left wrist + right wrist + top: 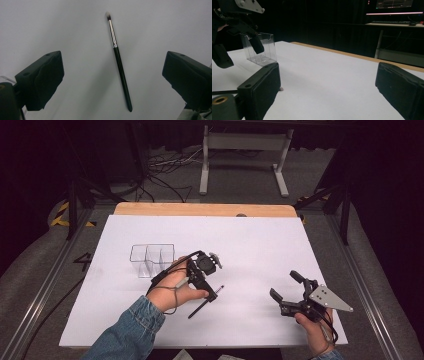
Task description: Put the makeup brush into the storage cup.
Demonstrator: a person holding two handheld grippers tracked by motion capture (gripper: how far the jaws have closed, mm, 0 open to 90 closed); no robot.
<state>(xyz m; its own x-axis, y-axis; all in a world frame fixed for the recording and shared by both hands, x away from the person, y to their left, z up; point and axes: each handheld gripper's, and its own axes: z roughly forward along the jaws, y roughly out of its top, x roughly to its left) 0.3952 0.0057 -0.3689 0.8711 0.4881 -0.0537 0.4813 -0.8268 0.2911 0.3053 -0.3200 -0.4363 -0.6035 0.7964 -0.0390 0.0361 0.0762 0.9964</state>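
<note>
A slim makeup brush (206, 301) with a black handle, silver ferrule and pale bristles lies flat on the white sheet. My left gripper (206, 287) hovers right over it, pointing down. In the left gripper view the brush (120, 62) runs lengthwise between the wide-apart jaws of the left gripper (113, 57), touching neither. My right gripper (286, 286) is held low at the right, open and empty. The right gripper view looks across the table past its own right gripper (328, 72) to the left gripper (238, 51); the brush's bristle tip (281, 88) peeks out beside the near jaw.
A clear plastic divided holder (150, 259) stands upright on the sheet just left of my left hand, also seen as the holder (263, 50) behind the left gripper. The white sheet (260, 245) covers the table up to a wooden far edge (200, 209).
</note>
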